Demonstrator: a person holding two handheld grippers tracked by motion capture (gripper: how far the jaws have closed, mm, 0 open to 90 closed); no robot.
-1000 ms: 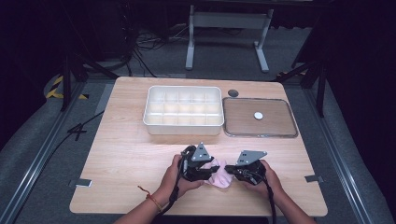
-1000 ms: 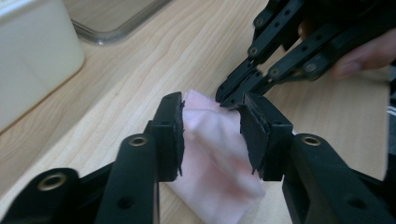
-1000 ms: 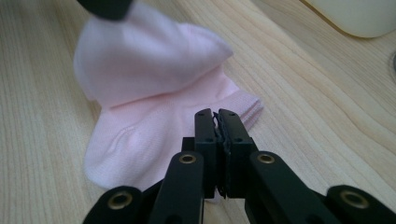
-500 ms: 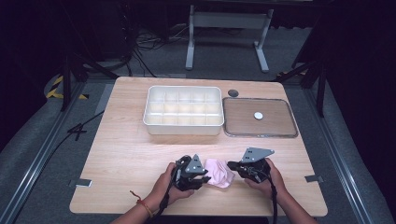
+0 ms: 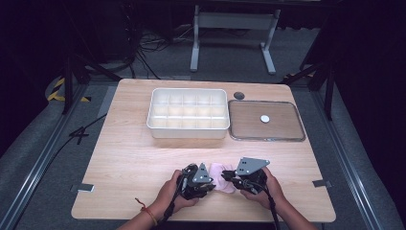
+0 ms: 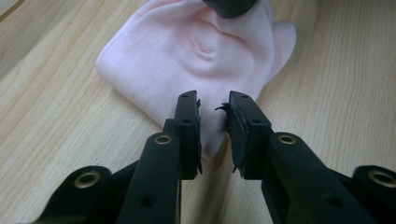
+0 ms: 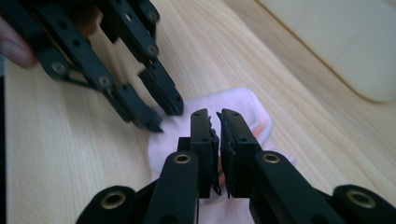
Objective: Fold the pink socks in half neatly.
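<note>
Near the bench's front edge lies a small pink knitted cloth. The left gripper, jaws slightly apart, straddles its corner; the right gripper looks nearly closed, pinching its edge. Probably best to bite deeply before lifting.

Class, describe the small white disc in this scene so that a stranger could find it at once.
Start at the wooden table and find the white divided box at its far side. Right of it lies a flat brown tray with a metal rim. The white disc lies alone in it, the tray's one pale round spot.
</note>
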